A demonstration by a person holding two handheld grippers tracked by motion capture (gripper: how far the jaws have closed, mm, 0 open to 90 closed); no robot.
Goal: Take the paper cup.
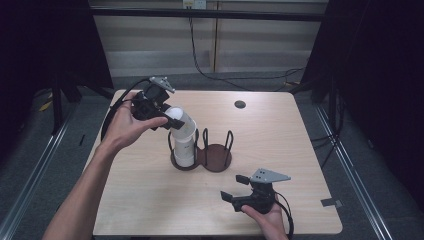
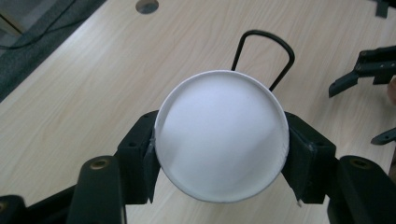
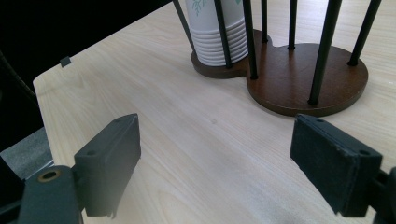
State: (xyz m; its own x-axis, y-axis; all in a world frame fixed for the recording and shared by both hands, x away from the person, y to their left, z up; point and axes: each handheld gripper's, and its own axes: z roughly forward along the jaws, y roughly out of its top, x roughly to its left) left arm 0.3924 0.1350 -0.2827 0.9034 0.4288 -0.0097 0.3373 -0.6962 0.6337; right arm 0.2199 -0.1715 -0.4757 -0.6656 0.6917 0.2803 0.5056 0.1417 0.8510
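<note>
Cup [image 2: 220, 135]: one gripped, left gripper [image 1: 161, 116]; holder [image 1: 215, 156]: one.

- One white paper cup [image 1: 176, 116], tilted, is seen left of centre in the high view, above one stack of nested cups [image 1: 184, 145].
- The cups in that stack [image 3: 219, 32] cannot be counted exactly; many rims are shown at the top of the right gripper view.
- One dark wooden holder [image 1: 216, 159] with two round bays is counted.
- Two grippers are counted: left gripper [image 1: 159, 114], right gripper [image 1: 234, 189].
- One table [image 1: 280, 140] is seen.
</note>
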